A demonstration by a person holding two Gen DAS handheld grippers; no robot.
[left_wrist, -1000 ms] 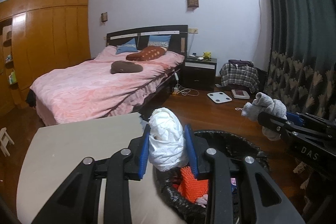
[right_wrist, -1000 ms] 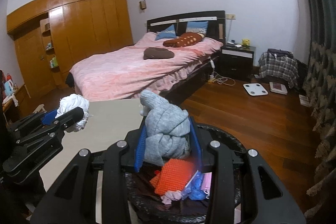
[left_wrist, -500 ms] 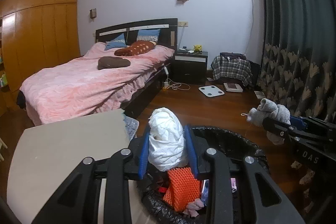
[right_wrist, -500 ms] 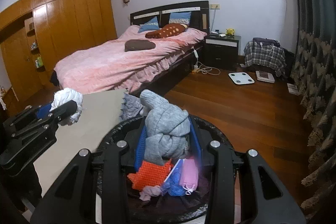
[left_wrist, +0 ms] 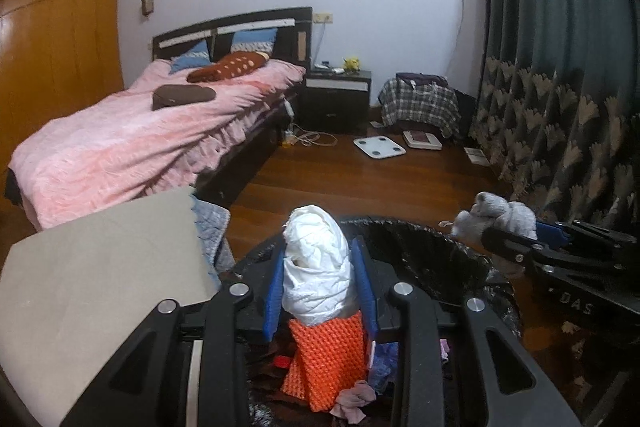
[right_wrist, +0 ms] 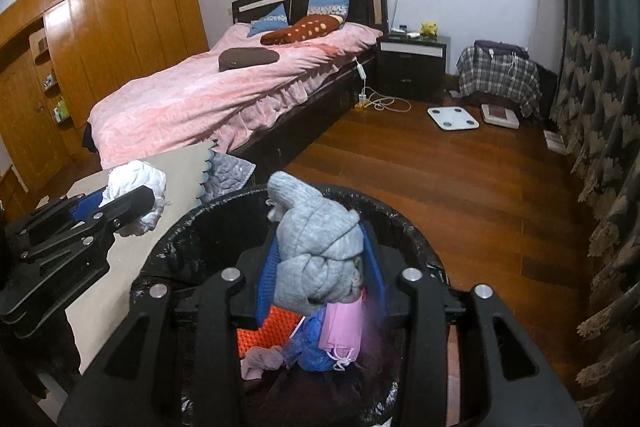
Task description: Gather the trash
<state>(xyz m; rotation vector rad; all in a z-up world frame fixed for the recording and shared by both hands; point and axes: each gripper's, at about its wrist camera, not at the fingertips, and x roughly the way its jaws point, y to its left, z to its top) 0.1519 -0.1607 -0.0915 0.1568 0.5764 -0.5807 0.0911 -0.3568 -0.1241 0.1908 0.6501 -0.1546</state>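
With both jaws opening over the bin (right_wrist: 192, 227), my left gripper (left_wrist: 318, 287) loosens the white wad (left_wrist: 316, 267) and my right gripper (right_wrist: 320, 267) the grey sock (right_wrist: 316, 255), either of which could snag a pad and miss.

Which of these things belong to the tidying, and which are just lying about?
Part of the job:
crumpled white plastic wad
grey knitted bundle
black-lined round bin

Just lying about:
pink-covered bed
white bathroom scale
plaid cloth
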